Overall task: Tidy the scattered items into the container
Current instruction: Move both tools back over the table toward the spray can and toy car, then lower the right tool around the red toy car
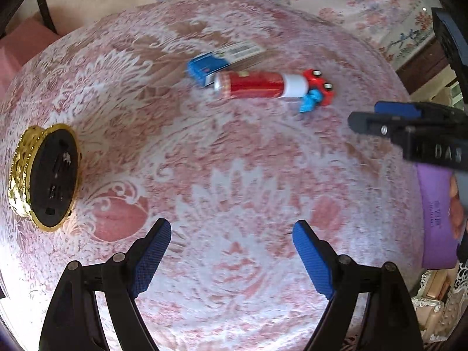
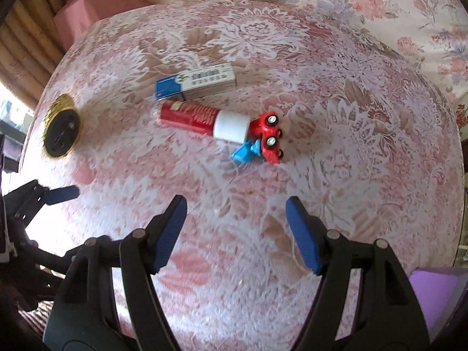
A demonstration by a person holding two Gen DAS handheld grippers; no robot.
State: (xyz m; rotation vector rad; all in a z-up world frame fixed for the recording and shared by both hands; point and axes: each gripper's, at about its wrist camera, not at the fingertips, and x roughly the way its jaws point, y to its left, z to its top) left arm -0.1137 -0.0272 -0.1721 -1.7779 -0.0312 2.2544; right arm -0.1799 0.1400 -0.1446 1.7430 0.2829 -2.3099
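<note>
On a round table with a pink lace cloth (image 1: pixel 234 175) lie a blue and white box (image 1: pixel 222 60) (image 2: pixel 196 83), a red tube with a white cap (image 1: pixel 257 84) (image 2: pixel 201 120), and a red toy car with a blue part (image 1: pixel 318 90) (image 2: pixel 269 139) on its side, all close together. A gold-rimmed black round object (image 1: pixel 44 175) (image 2: pixel 60 128) sits at the left. A purple container (image 1: pixel 435 216) (image 2: pixel 433 301) is at the right edge. My left gripper (image 1: pixel 231 257) is open and empty. My right gripper (image 2: pixel 235 234) is open and empty; it also shows in the left wrist view (image 1: pixel 380 125).
A floral fabric surface (image 2: pixel 380 5) lies beyond the table. A pink seat (image 2: pixel 93 8) stands at the back left. Ornate cream furniture (image 1: pixel 433 301) shows below the table's right edge.
</note>
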